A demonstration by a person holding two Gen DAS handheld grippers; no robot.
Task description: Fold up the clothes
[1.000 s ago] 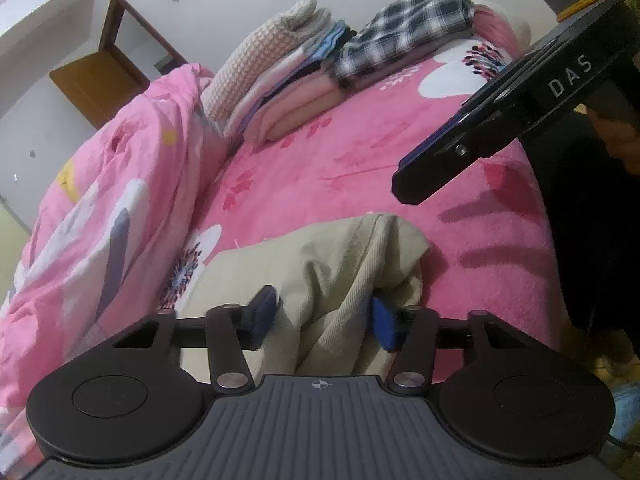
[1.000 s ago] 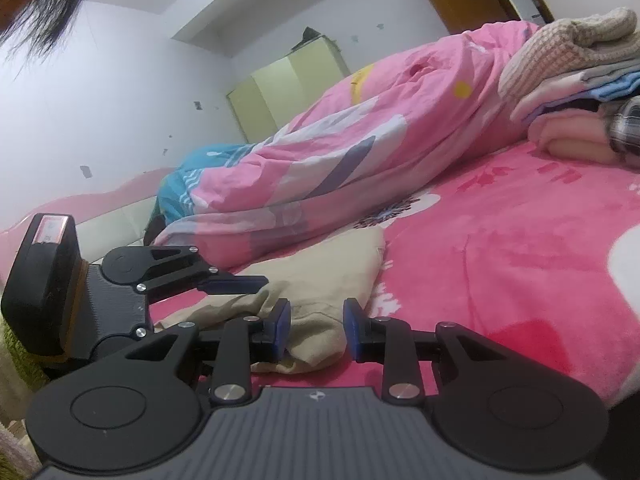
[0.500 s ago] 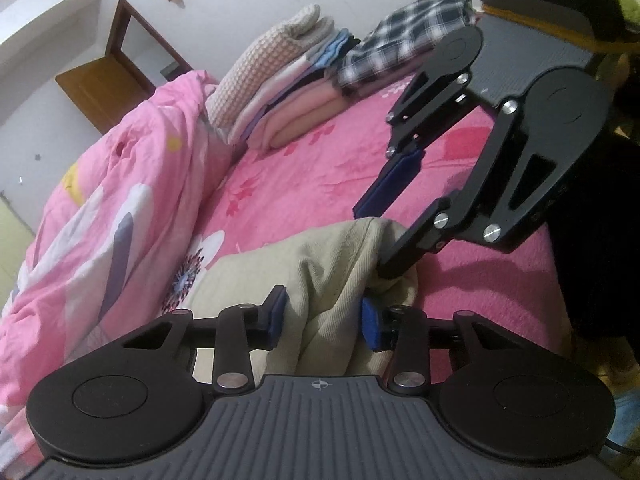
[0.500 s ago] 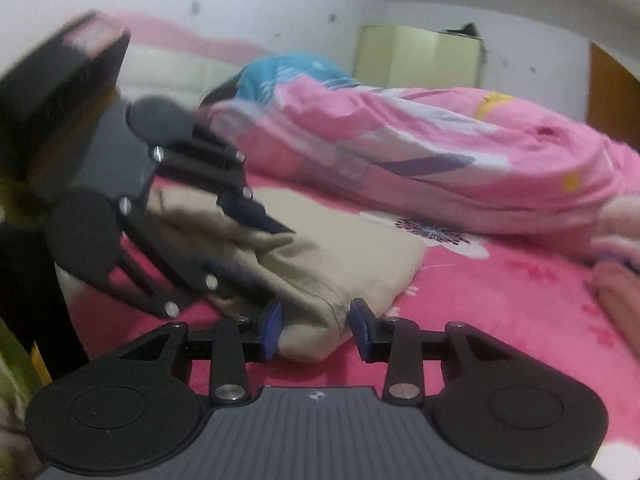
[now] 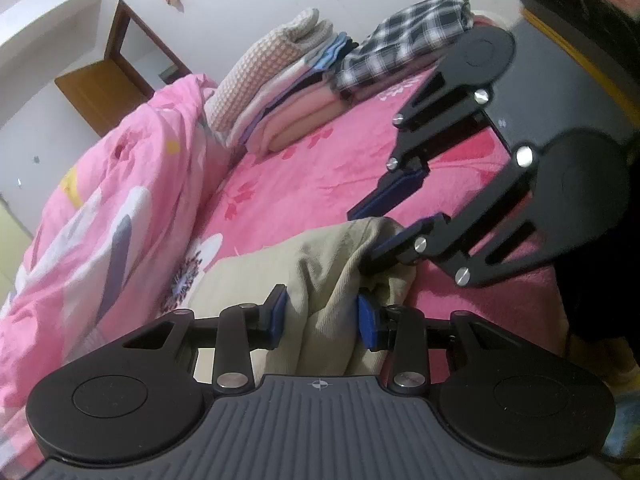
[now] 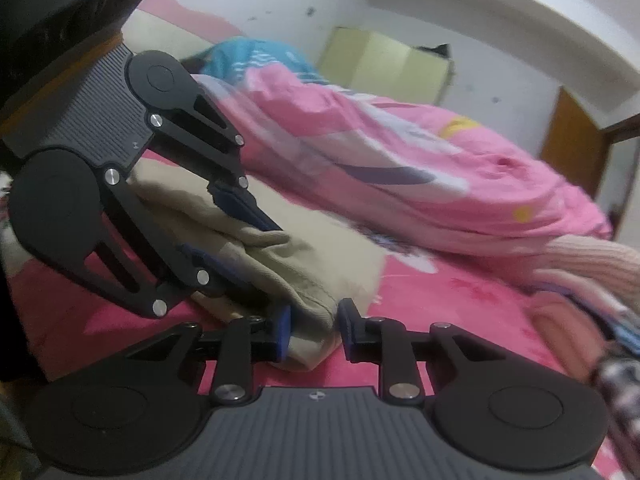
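A bed (image 5: 360, 168) with a pink flowered sheet fills most of both views. A rumpled pink quilt (image 5: 112, 208) is heaped along its left side in the left wrist view and runs across the far side in the right wrist view. At the far end of the bed stands a stack of folded clothes (image 5: 288, 92), with a black-and-white checked garment (image 5: 404, 48) folded just to its right. Behind the quilt a brown wooden door (image 5: 100, 92) stands against the white wall, and a pale green cabinet (image 6: 384, 64) shows in the right wrist view. The beige garment (image 5: 280, 272) lies bunched at the near edge of the bed. The left gripper (image 5: 322, 316) has a thick fold of it between its blue pads, the jaws narrowed and pressing on the cloth from both sides. The right gripper (image 6: 314, 330) comes in from the right at the garment's corner; its jaws have just been closing, and the corner sits between them, against the left pad, with a little gap to the right pad.
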